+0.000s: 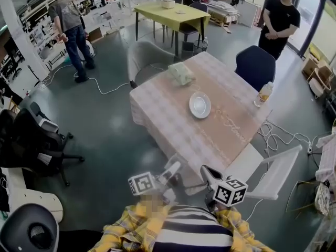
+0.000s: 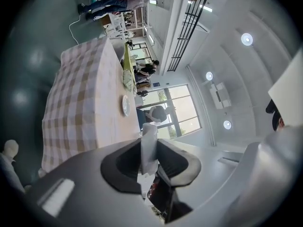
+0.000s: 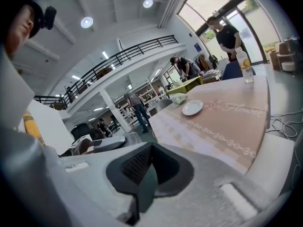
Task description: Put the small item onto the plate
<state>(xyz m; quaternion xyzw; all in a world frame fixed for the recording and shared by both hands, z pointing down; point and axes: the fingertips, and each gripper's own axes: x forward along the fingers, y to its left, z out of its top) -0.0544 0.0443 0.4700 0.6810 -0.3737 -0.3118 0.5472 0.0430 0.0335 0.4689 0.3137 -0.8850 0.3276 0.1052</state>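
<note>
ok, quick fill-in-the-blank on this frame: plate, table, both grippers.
1. The plate on the table is ____.
2. The left gripper is shut on the small item, which is ____ in colour.
3. The right gripper holds ____ between its shut jaws.
Missing words: empty; white; nothing.

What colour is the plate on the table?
White. The plate shows best in the head view.

Bright daylight from windows [image 2: 175,112] and ceiling lamps [image 3: 86,21], fisheye edges darkened.
</note>
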